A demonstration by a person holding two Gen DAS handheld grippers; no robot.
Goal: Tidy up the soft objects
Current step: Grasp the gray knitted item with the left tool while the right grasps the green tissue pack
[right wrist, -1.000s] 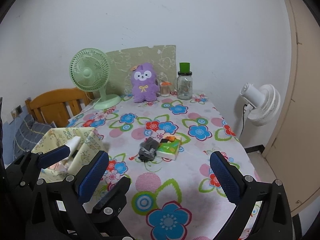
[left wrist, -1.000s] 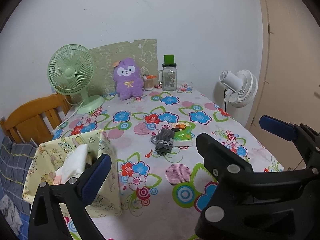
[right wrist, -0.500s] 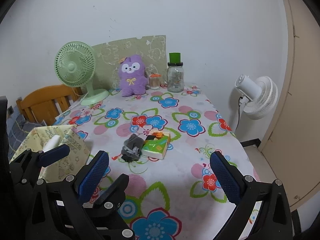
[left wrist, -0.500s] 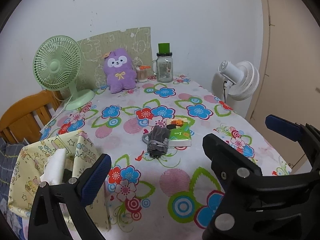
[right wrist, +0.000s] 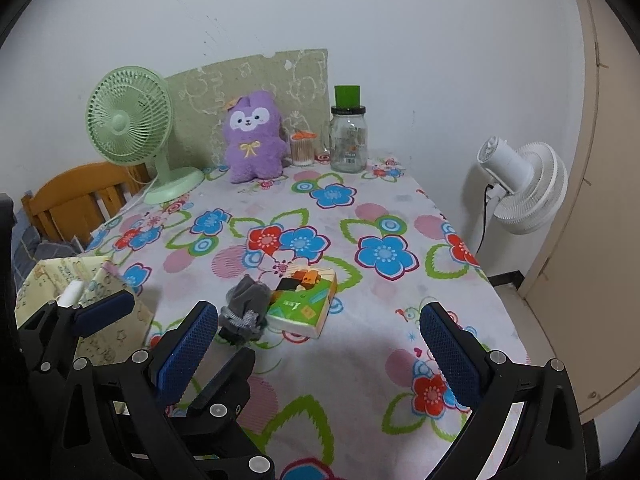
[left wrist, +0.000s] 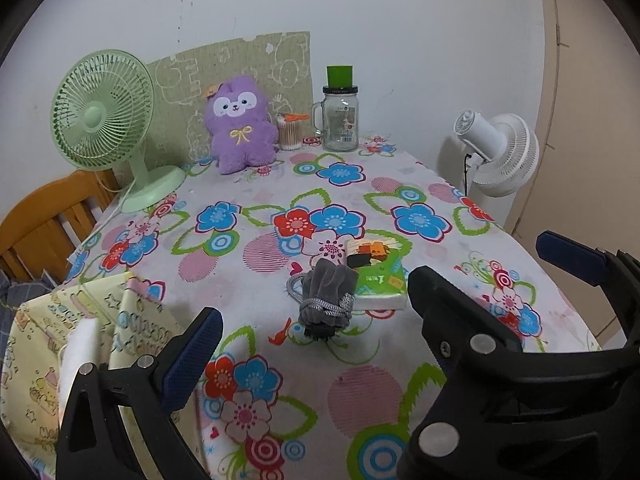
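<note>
I held both hand-held grippers spread and empty, left (left wrist: 376, 292), right (right wrist: 316, 344), above the near table (right wrist: 360, 216). Grey pouch (right wrist: 244, 312) lay mid-table, touching tissue pack (right wrist: 304, 304).

Near half of the flowered tablecloth (right wrist: 360, 360) lies bare; mid-table sit a grey drawstring pouch (right wrist: 244, 312) touching a green tissue pack (right wrist: 304, 304), yellow fabric bin (left wrist: 48, 344) near left
</note>
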